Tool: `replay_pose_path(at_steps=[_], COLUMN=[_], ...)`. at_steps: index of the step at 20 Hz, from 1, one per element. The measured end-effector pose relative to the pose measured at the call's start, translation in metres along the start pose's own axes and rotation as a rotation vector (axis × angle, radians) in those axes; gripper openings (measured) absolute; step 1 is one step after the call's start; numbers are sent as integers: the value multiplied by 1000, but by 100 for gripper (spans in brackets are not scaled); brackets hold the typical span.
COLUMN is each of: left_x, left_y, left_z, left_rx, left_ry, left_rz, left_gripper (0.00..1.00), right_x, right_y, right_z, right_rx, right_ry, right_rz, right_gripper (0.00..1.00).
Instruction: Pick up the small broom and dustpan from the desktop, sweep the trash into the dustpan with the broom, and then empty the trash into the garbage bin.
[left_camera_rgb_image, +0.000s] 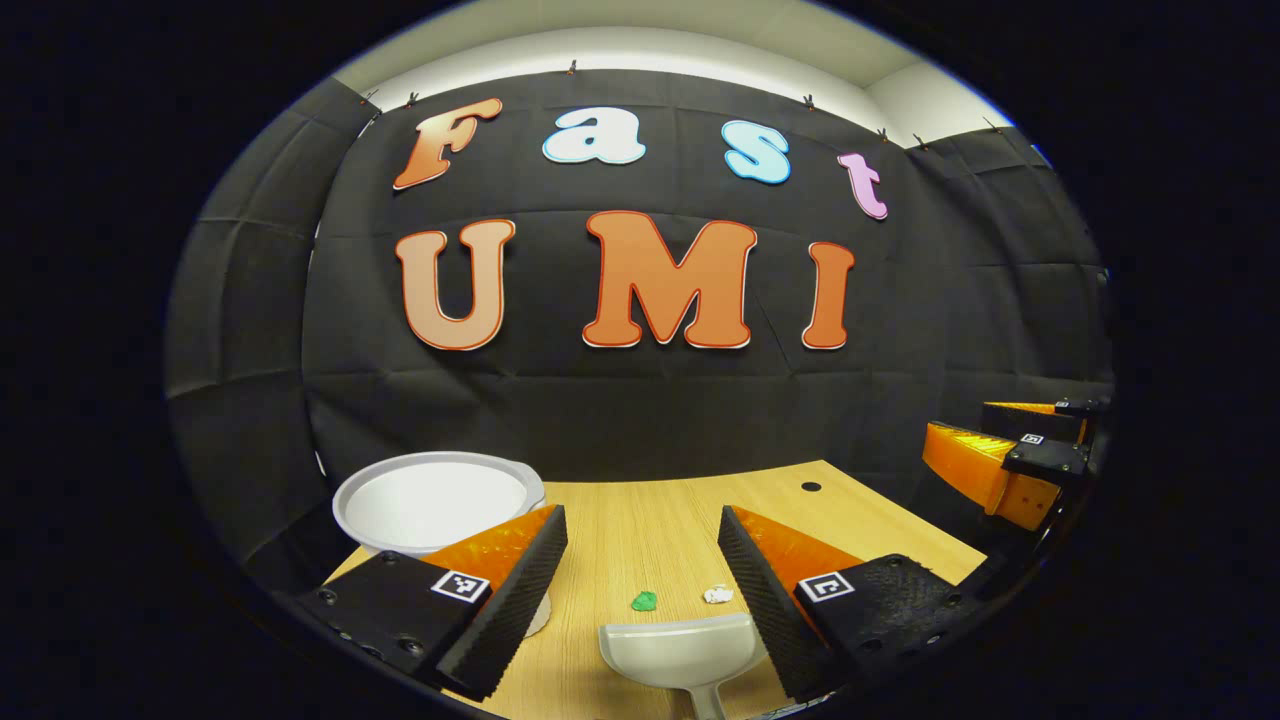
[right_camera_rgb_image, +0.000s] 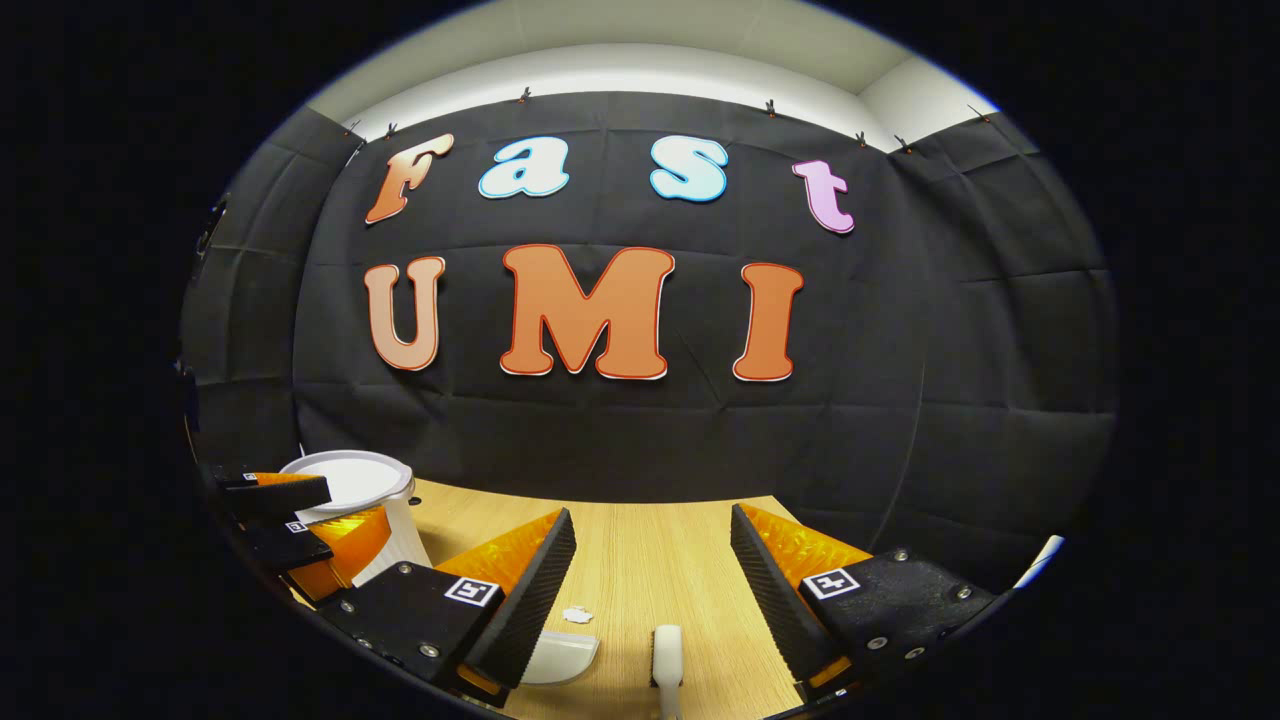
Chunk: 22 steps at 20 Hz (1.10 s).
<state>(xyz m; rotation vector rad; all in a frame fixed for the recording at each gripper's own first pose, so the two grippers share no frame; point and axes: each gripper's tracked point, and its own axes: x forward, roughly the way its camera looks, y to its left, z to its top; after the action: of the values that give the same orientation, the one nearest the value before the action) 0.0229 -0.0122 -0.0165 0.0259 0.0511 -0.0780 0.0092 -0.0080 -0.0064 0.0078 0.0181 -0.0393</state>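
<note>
The white dustpan (left_camera_rgb_image: 680, 650) lies on the wooden desktop (left_camera_rgb_image: 640, 530) below my spread left gripper (left_camera_rgb_image: 642, 590), green scrap (left_camera_rgb_image: 644, 601) and white scrap (left_camera_rgb_image: 717, 595) just beyond it. What seems the broom (right_camera_rgb_image: 667, 655) lies under my open right gripper (right_camera_rgb_image: 652, 590). White garbage bin (left_camera_rgb_image: 435, 505) stands left.

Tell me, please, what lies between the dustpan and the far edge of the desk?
In the left gripper view, a green scrap and a white scrap lie just beyond the dustpan; past them, bare desk.
</note>
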Motion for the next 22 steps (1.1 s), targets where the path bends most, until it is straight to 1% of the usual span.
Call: replay_pose_path(at_steps=[7,10,14,18,20,22], left_x=[-4,0,4,-7,-17,-28], left_y=[-5,-16,-27,-41,-50,-55], left_z=[-6,-24,-69,-137,-175,-202], left_rx=[28,8,-2,-109,-98,-129], left_ry=[1,60,224,474,615,734], left_rz=[-41,-71,-77,-72,-62,-54], left_gripper=[96,96,96,96,97,98], right_x=[-8,-6,11,39,51,61], right_y=[-3,-8,-21,-39,-49,-57], right_z=[-8,-12,-25,-47,-53,-61], right_rx=[-14,-27,-34,-12,-26,-34], right_ry=[18,25,49,94,95,101], right_rz=[-40,-41,-11,48,71,98], right_gripper=[94,94,94,94,94,94])
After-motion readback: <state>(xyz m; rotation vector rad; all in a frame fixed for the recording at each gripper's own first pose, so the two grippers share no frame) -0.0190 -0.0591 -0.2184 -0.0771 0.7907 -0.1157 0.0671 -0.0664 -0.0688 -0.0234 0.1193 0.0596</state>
